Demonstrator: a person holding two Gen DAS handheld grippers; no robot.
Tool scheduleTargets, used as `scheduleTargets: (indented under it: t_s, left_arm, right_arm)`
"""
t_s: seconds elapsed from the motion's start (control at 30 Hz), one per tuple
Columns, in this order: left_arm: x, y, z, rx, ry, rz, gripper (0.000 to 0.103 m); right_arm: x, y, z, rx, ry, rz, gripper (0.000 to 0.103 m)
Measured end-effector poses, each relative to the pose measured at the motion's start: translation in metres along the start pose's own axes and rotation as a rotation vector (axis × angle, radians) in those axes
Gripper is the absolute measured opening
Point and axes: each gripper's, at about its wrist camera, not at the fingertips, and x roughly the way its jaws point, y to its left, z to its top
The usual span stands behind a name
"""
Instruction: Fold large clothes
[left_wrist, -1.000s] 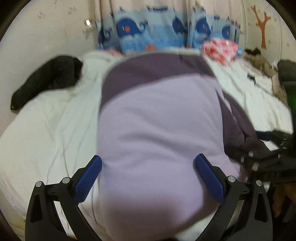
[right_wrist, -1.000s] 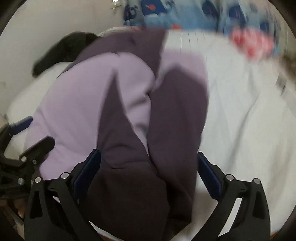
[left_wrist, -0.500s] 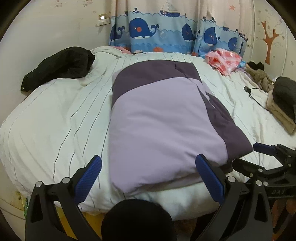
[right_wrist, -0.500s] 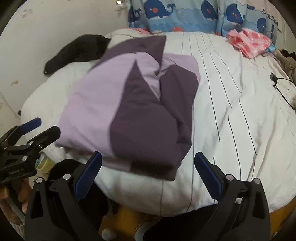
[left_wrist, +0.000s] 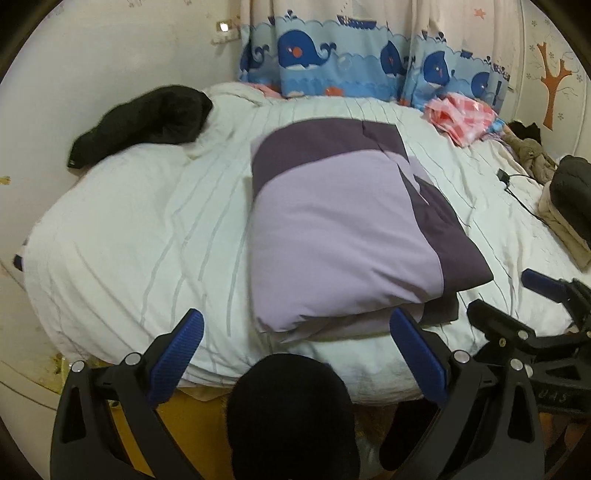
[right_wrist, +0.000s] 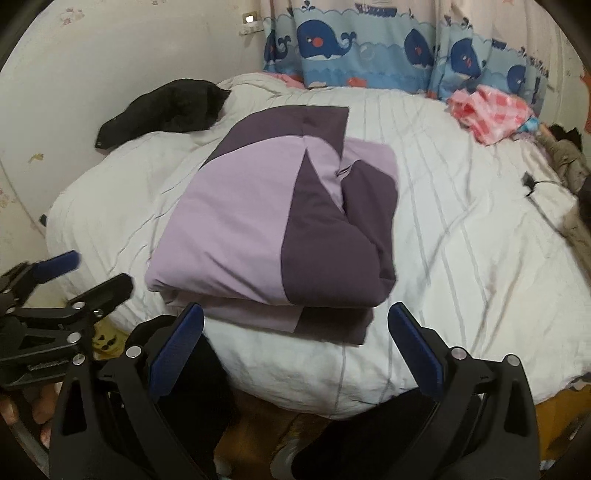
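Left gripper (left_wrist: 295, 343): spread wide, holding nothing, hanging off the near edge of the bed, apart from the garment.
Right gripper (right_wrist: 295, 339): also spread wide and empty, just before the near edge of the garment, not touching it.
Garment (left_wrist: 343, 236): folded in a thick rectangle, lilac with dark purple parts, lying flat on the bed (left_wrist: 129, 236) near its front edge.
Long axis: running from the near edge of the bed away toward the curtain (left_wrist: 332, 55).
Direction: dark purple band at the far end, toward the curtain; layered fold edges at the near end, toward the grippers.
Right side of garment: covered by a dark purple panel, with a lilac gap showing in the right wrist view.
Other things on bed: black cloth (left_wrist: 147, 122) at the far left, pink cloth (left_wrist: 461, 118) at the far right, both well apart from the garment.
Below: dark rounded shape (left_wrist: 291, 413) between the left fingers, unclear what it is.
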Motion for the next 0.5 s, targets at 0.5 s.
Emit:
scheduleTargets:
  t_s: [0.5]
  left_arm:
    - [-0.029, 0.002, -0.004, 0.002, -0.056, 0.025, 0.097]
  right_arm:
    - [-0.016, 0.008, 0.001, 0.012, -0.001, -0.030, 0.096]
